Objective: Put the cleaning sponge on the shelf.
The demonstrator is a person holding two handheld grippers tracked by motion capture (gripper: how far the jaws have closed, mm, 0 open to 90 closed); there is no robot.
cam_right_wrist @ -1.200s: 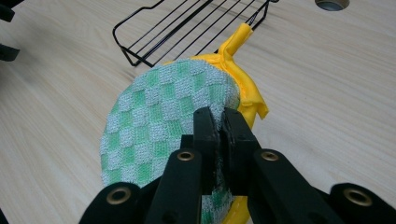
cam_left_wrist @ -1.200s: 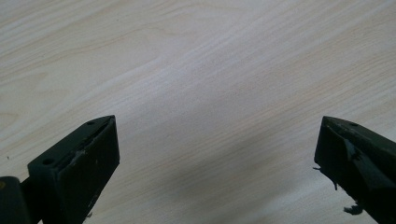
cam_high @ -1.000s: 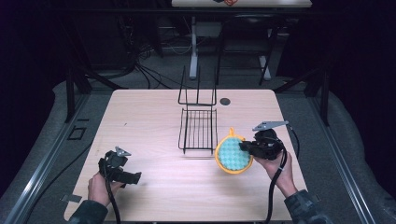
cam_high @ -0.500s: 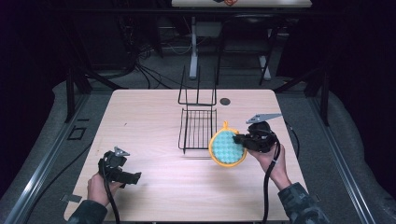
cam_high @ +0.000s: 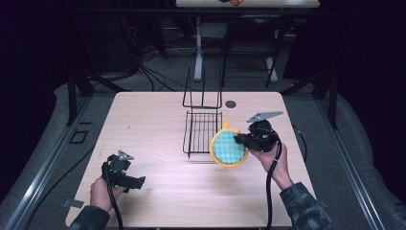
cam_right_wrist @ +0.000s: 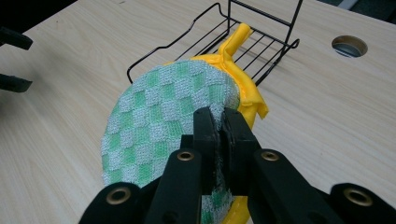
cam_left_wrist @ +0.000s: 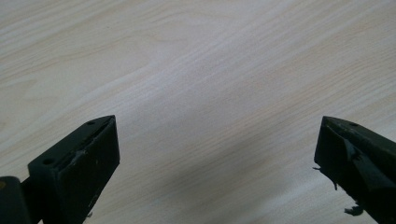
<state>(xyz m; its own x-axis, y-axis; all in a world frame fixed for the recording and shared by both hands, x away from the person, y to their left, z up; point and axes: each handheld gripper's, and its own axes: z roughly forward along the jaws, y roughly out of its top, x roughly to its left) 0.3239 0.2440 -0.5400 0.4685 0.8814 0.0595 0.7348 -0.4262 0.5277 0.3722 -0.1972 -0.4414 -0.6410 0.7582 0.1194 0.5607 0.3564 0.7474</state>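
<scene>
The table [cam_high: 143, 120] is made of light wood with thin wavy lines in it. Near its far edge there is a small round hole [cam_high: 231, 103] with a dark ring. The right gripper view shows the hole too. The floor [cam_high: 62, 124] is grey. Black cables [cam_high: 158, 76] lie on it behind the table. Farther back stands another table [cam_high: 249, 3] on a white leg [cam_high: 198, 36], and the room around it is very dark.
</scene>
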